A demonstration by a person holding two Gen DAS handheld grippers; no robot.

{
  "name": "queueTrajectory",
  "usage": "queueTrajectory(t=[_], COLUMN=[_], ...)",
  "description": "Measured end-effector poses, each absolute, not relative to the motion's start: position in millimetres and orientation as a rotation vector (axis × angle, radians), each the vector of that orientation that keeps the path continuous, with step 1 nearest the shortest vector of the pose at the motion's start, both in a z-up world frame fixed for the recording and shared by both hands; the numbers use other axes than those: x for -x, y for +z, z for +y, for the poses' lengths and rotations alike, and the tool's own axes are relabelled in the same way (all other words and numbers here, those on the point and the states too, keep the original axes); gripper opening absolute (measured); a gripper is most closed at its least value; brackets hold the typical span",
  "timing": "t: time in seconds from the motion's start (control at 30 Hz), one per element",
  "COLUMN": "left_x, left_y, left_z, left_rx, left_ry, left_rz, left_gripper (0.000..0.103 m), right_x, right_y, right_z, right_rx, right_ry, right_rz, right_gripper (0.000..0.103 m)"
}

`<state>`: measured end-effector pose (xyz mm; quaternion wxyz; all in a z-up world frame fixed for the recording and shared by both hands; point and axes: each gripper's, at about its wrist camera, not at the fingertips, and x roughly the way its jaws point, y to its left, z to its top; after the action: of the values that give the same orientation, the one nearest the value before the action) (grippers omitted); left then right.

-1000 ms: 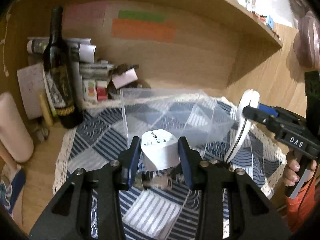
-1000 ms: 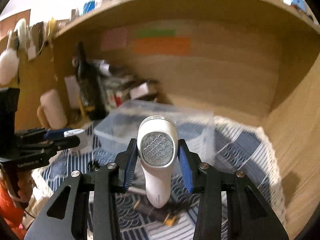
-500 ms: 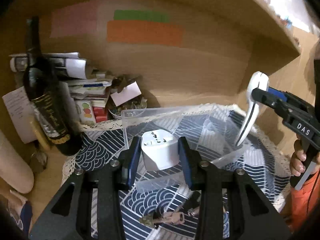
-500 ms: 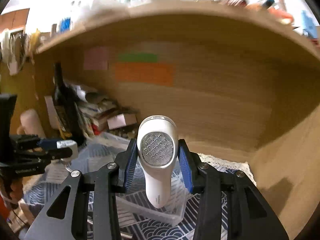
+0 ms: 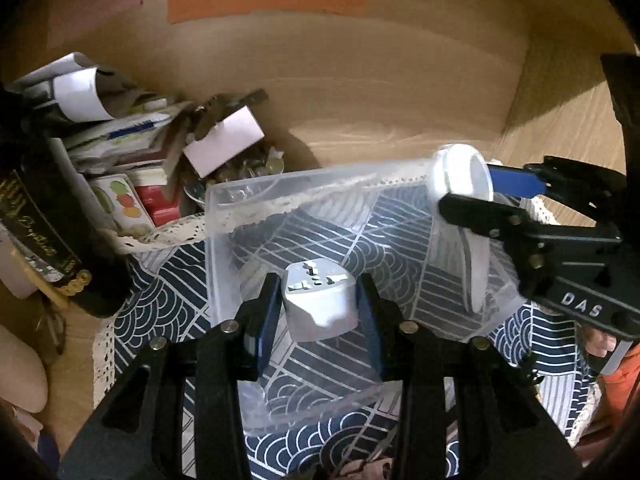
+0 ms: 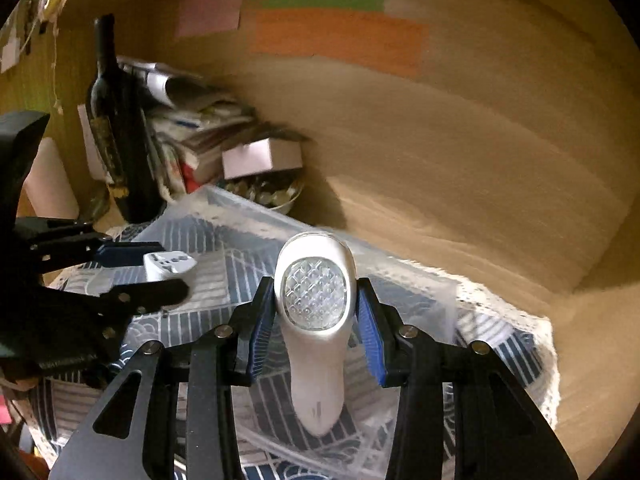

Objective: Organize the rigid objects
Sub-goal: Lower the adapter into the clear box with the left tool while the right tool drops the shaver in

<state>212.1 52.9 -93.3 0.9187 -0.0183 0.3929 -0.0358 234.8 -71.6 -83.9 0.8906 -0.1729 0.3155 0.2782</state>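
My left gripper [image 5: 319, 312] is shut on a white travel plug adapter [image 5: 320, 304] and holds it over the near part of a clear plastic box [image 5: 256, 200]. My right gripper [image 6: 316, 316] is shut on a white lint shaver [image 6: 316, 328] with a clear mesh head, held over the same box [image 6: 424, 300]. In the left wrist view the right gripper [image 5: 480, 196] and the shaver [image 5: 460, 184] hang over the box's right side. In the right wrist view the left gripper [image 6: 160, 272] with the adapter [image 6: 168, 266] is at the left.
The box stands on a blue patterned cloth [image 5: 160, 304] with a lace edge, inside a wooden alcove. A dark wine bottle [image 6: 116, 128], a pile of papers and small boxes [image 5: 132, 152] and a bowl of small bits [image 6: 264, 192] crowd the back left.
Both grippers have moved forward and down over the clear box with their objects still held. The adapter and the shaver now hang above the box's inside.
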Motion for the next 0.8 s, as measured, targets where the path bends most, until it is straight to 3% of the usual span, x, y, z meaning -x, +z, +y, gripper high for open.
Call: queueTrajectory(t=[0.37,0.57,0.8], left_x=[-212.5,-194.8,-155.8], left_y=[-96.6,-78.3,-47.5], left_z=[54.0,49.9,47.6], left_rx=[0.049,0.033,0.017], left_ry=[-0.073,-0.061,-0.025], left_rz=[0.814,0.757,0.649], left_gripper=[0.039,0.048,0.077], right_x=[-246.7,-225.3,-180.4], right_y=[-95.7,-73.1,-42.8], right_z=[-66.1,-77.0,-93.2], right_rx=[0.301,0.281,0.257], right_ry=[0.598,0.576,0.568], right_rz=[0.741,0.674,0.555], right_gripper=[0.039,0.044,0.058])
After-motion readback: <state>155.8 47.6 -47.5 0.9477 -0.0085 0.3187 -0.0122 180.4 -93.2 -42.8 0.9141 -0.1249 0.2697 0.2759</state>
